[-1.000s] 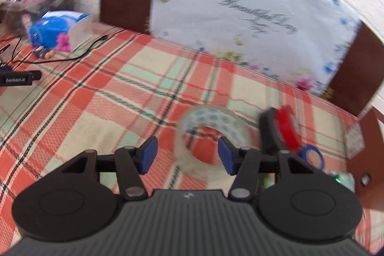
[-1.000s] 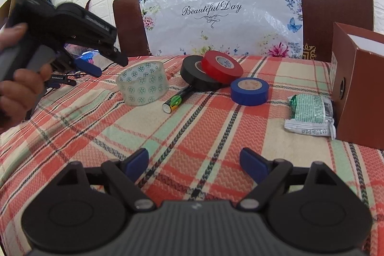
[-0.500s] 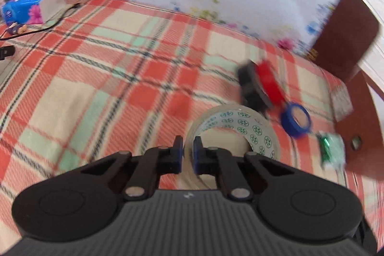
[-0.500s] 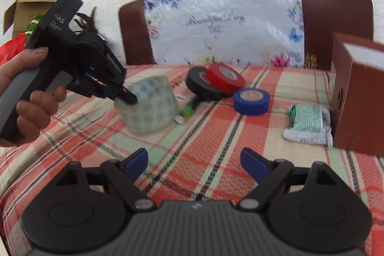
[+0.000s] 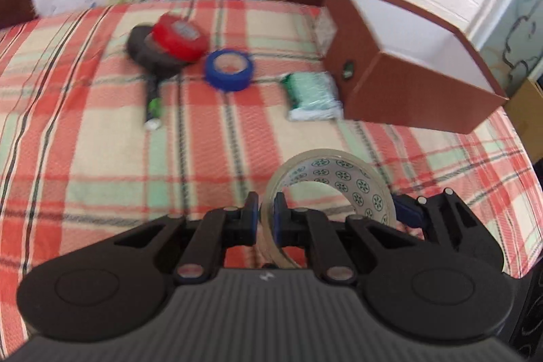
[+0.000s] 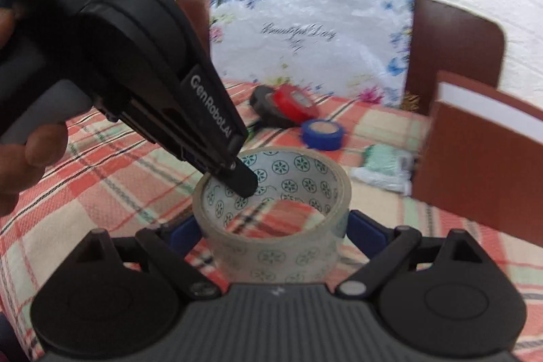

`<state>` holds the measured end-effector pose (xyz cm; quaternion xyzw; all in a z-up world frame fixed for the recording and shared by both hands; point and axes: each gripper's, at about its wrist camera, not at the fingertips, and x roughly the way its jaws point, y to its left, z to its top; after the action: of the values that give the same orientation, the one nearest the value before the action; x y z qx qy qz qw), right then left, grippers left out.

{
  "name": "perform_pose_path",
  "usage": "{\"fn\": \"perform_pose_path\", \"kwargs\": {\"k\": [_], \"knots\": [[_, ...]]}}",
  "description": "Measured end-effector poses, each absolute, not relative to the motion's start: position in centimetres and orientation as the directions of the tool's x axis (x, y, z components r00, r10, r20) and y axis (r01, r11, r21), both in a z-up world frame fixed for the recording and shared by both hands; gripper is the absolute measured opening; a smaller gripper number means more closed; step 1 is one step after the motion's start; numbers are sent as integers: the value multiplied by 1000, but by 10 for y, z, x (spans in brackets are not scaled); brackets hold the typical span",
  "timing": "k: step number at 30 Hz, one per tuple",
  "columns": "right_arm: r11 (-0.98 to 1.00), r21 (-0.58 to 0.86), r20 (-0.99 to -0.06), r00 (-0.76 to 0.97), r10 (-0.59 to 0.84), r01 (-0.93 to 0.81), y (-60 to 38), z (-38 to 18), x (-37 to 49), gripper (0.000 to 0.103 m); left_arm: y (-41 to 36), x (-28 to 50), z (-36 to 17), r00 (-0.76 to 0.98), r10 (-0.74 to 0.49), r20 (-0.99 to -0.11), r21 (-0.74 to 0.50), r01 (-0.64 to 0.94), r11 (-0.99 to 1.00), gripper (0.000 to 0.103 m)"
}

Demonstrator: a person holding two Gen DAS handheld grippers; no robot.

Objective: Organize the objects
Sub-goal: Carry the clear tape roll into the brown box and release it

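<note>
Gripping clear tape roll [image 5: 342,182], seemingly aloft.

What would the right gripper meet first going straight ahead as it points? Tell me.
The clear tape roll, almost at once: it already sits between the open jaws of the right gripper, which have just been opening. The left gripper holds it by its wall. Exact depth is uncertain.

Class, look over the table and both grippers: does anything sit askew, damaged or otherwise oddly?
One oddity: the red tape roll leans tilted on the black tape roll rather than lying flat like the blue tape roll. The clear tape roll, pinched by the left gripper, sits between the right gripper's opening jaws. Nothing looks damaged.
</note>
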<state>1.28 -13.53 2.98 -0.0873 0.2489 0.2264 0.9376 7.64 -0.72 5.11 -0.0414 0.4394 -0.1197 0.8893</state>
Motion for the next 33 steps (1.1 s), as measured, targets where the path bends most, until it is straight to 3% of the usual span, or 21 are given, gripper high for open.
{"fn": "perform_pose_path", "kwargs": {"k": [14, 20, 27, 33], "knots": [[976, -136, -255, 958, 132, -171, -247, 94, 71, 94, -156, 142, 146, 716, -334, -613, -24, 405, 914, 12], [983, -170, -268, 963, 27, -75, -293, 90, 122, 94, -205, 192, 134, 704, -379, -600, -40, 447, 894, 13], [986, -167, -361, 930, -74, 13, -333, 69, 180, 94, -240, 229, 114, 662, -421, -620, -95, 469, 878, 13], [974, -223, -295, 951, -95, 28, -325, 64, 174, 98, -236, 227, 102, 675, -364, -641, -42, 444, 895, 14]]}}
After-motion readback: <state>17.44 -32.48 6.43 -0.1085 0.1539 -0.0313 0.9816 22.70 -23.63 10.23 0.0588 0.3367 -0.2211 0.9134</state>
